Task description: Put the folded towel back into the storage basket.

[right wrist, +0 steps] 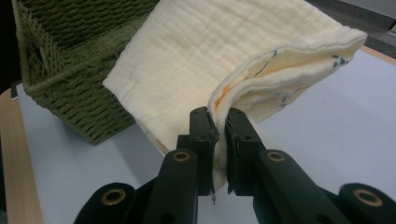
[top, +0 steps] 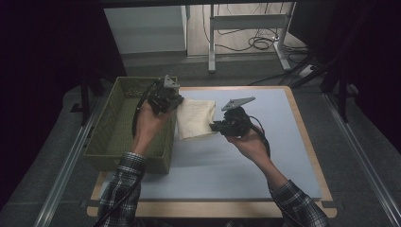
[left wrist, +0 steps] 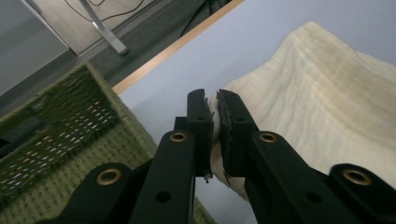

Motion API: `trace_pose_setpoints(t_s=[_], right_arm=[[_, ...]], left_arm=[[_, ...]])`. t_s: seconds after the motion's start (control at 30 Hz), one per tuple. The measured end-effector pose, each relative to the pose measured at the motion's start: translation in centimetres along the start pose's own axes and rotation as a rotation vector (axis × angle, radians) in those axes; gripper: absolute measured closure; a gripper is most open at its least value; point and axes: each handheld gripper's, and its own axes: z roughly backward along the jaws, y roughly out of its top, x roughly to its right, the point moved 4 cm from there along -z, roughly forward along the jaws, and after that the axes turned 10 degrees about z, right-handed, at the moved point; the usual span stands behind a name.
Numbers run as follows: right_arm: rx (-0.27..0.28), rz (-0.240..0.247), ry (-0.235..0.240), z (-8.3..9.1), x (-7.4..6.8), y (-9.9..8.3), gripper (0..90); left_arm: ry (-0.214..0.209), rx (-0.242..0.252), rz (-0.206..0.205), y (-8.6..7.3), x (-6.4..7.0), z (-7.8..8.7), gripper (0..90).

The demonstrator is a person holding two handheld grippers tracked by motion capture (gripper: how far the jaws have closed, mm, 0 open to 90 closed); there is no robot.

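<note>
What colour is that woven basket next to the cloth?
The basket is olive green all over; the right gripper view shows its weave best.

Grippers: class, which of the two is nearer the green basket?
The left gripper. It pinches the cloth right beside the basket; the right gripper grips the cloth's opposite edge, farther off.

The green basket (top: pixel 124 124) blocks the counter's (top: pixel 265 156) left edge, its wall just beside the held cloth (top: pixel 195 117). To the right and toward the person, the counter lies open.
</note>
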Motion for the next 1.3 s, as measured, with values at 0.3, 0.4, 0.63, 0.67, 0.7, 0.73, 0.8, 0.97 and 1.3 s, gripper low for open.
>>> trace_pose_setpoints(t_s=[0.3,0.4,0.63,0.67,0.7,0.73,0.8,0.97,1.3], right_arm=[[0.009,0.021,0.021,-1.6,-1.0,2.4,82.1],[0.014,0.034,0.025,-2.2,-1.3,3.2,82.2],[0.029,0.040,0.037,-3.3,-1.9,4.7,82.1],[0.034,0.038,0.041,-3.7,-2.2,5.2,82.1],[0.036,0.040,0.043,-4.0,-2.3,5.4,82.1],[0.039,0.040,0.045,-4.2,-2.4,5.6,82.1],[0.041,0.042,0.046,-4.4,-2.6,5.9,82.1],[0.036,0.058,0.058,-6.4,-3.6,7.0,82.1],[0.020,0.080,0.088,-9.8,-5.8,8.6,81.9]], left_arm=[[0.051,-0.003,0.005,-0.2,-2.1,1.5,83.9],[0.065,0.002,0.013,-0.3,-2.8,2.1,83.9],[0.095,0.016,0.029,-0.6,-4.3,3.3,83.9],[0.101,0.015,0.031,-0.7,-4.6,3.6,83.9],[0.112,0.017,0.038,-0.9,-5.2,3.9,83.9],[0.116,0.017,0.042,-1.0,-5.5,4.1,83.9],[0.119,0.018,0.046,-1.1,-5.7,4.2,83.9],[0.153,0.008,0.059,-2.2,-7.2,4.9,83.9],[0.183,-0.005,0.095,-4.2,-9.5,5.7,83.9]])
